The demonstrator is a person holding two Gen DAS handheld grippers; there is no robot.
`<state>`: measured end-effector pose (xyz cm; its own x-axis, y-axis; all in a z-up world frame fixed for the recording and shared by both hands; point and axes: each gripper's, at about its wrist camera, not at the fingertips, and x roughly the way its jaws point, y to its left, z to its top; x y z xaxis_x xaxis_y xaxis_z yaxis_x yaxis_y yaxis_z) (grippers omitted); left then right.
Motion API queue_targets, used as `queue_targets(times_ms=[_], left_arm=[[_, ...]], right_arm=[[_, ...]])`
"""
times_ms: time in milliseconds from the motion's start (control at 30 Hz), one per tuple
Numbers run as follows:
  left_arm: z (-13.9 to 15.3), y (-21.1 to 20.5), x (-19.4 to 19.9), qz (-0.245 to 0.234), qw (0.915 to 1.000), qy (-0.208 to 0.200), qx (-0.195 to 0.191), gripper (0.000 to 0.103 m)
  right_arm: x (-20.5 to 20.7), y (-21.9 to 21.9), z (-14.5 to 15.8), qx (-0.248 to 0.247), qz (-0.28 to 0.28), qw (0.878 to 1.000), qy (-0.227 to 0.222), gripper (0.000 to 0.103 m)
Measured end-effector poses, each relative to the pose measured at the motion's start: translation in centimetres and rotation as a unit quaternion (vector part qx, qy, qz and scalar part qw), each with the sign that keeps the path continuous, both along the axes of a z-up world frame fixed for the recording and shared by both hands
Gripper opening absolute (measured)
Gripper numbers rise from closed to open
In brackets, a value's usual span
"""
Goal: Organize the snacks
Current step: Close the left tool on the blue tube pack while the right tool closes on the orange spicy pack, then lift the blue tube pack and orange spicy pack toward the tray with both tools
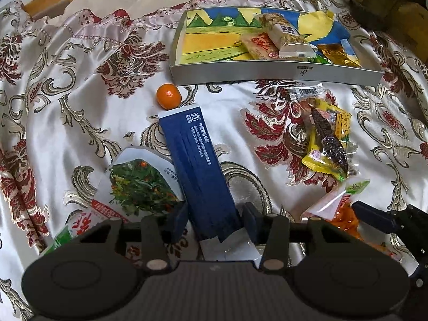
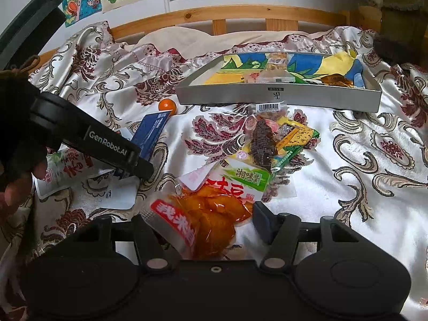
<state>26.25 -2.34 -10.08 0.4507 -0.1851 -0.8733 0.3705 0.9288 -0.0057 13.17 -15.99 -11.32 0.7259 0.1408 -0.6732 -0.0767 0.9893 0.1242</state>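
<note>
Left gripper [image 1: 214, 220]: jaws apart, straddling long dark-blue cardboard box [image 1: 196, 165] on the bed, contact unclear | Right gripper [image 2: 211, 226]: jaws apart, clear orange snack packet [image 2: 203, 222] between them, grip unconfirmed | Grey tray [image 1: 267, 73] beyond

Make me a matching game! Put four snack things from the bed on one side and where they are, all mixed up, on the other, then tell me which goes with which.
Things:
1. small orange
2. blue box
3. granola bar
4. orange snack pouch

Places:
A. between the right gripper's fingers
B. inside the grey tray
C. between the left gripper's fingers
D. on the cloth, just past the far end of the blue box

Pairs: 1-D, 2-C, 3-B, 4-A
</note>
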Motion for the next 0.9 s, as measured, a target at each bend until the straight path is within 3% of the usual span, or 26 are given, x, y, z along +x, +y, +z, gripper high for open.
queue_targets(times_ms=[233,367,500,767,900], left_arm=[[-0.1,-0.1,-0.2,0.001,0.9998,0.008,-0.016,0.045],[0.1,-0.8,-0.9,-0.028,0.9988,0.019,-0.037,0.042],[0.1,-2.1,-1.8,-0.049,0.9983,0.016,-0.027,0.041],[-0.7,-1.7,-1.2,-0.026,0.9985,0.030,-0.037,0.047],[-0.8,-1.5,-1.2,-0.015,0.9983,0.032,-0.046,0.042]], right_arm=[[0.1,0.1,-0.1,0.003,-0.007,1.000,0.008,0.063],[0.1,0.0,-0.2,0.011,-0.014,1.000,0.014,0.060],[-0.1,0.4,0.0,-0.002,-0.013,1.000,0.005,0.058],[-0.5,0.9,0.0,-0.032,-0.009,0.999,-0.007,0.058],[-0.9,0.9,0.0,-0.041,-0.009,0.999,-0.014,0.058]])
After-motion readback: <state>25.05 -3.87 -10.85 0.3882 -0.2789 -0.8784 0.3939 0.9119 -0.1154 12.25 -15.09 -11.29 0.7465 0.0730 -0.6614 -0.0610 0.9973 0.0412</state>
